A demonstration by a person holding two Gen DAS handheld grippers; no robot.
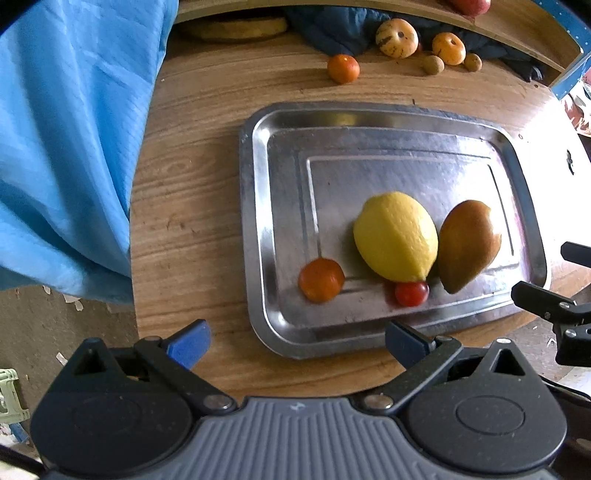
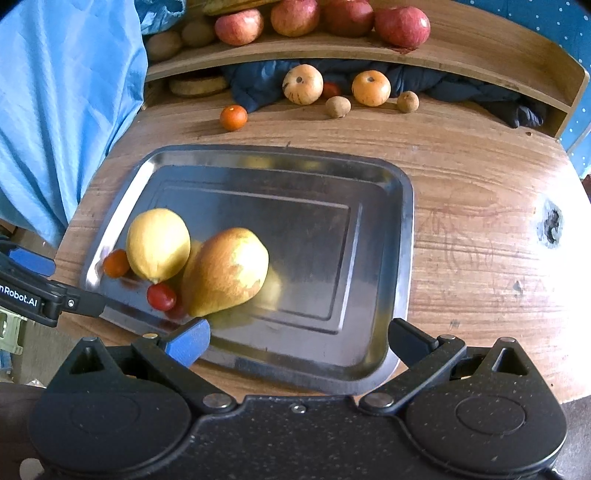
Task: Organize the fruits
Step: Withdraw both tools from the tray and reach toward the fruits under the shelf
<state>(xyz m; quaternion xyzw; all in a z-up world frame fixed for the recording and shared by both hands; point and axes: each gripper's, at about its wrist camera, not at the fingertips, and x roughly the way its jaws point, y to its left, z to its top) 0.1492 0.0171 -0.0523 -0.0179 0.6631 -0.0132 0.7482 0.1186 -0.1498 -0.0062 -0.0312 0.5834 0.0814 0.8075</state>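
Right gripper [image 2: 297, 341] jaws wide, nothing between them, hanging over the near edge of the metal tray [image 2: 402, 258]. On the tray's near-left part: lemon [image 2: 158, 244] touching pear [image 2: 227, 271], small orange [image 2: 115, 263] left of lemon, cherry tomato [image 2: 161, 296] just in front. Beyond the tray on the wooden table [image 2: 480, 240]: another small orange [image 2: 233, 117].

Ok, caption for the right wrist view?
Open right gripper above steel tray holding lemon, mango, two small fruits; more fruit behind.

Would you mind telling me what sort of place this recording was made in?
Probably a home or small workshop corner, not a lab: a worn wooden table carries a metal tray of fruit, a wooden shelf behind holds apples, and a blue cloth hangs on one side.
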